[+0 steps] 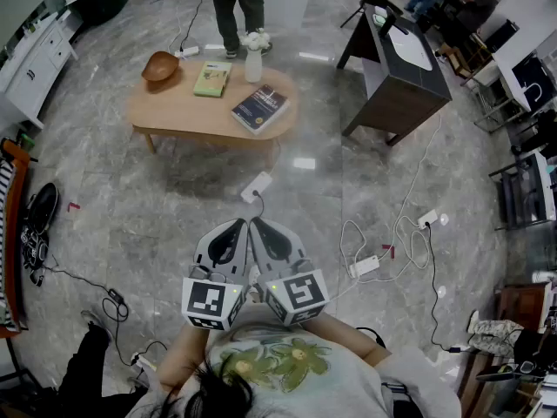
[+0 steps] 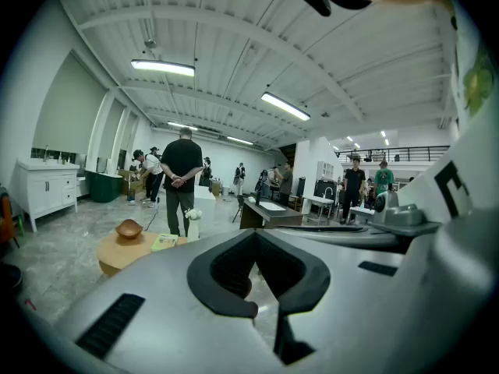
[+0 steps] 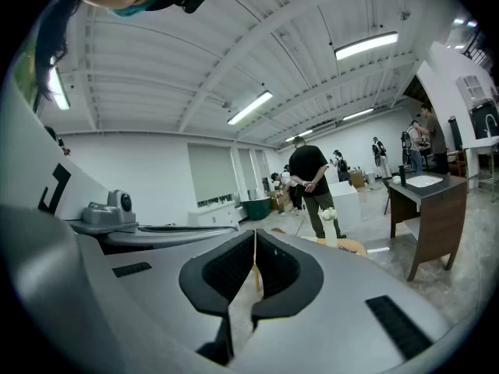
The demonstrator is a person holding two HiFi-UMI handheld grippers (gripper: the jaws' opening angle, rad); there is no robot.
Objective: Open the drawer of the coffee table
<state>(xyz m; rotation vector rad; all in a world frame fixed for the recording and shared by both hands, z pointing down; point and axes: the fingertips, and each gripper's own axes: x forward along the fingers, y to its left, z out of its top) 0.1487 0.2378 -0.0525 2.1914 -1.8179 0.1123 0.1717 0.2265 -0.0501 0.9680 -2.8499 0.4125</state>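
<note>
The oval wooden coffee table stands across the marble floor, well ahead of me. On it are a wooden bowl, a green book, a white vase with flowers and a dark blue book. No drawer front shows from above. I hold both grippers side by side near my chest, far short of the table. The left gripper and the right gripper are both shut with nothing between the jaws. The table appears low and left in the left gripper view, and just past the tips in the right gripper view.
A person stands just behind the table. A dark desk stands at the right. A white power strip lies between me and the table. More strips and cables trail at the right. A white cabinet lines the left wall.
</note>
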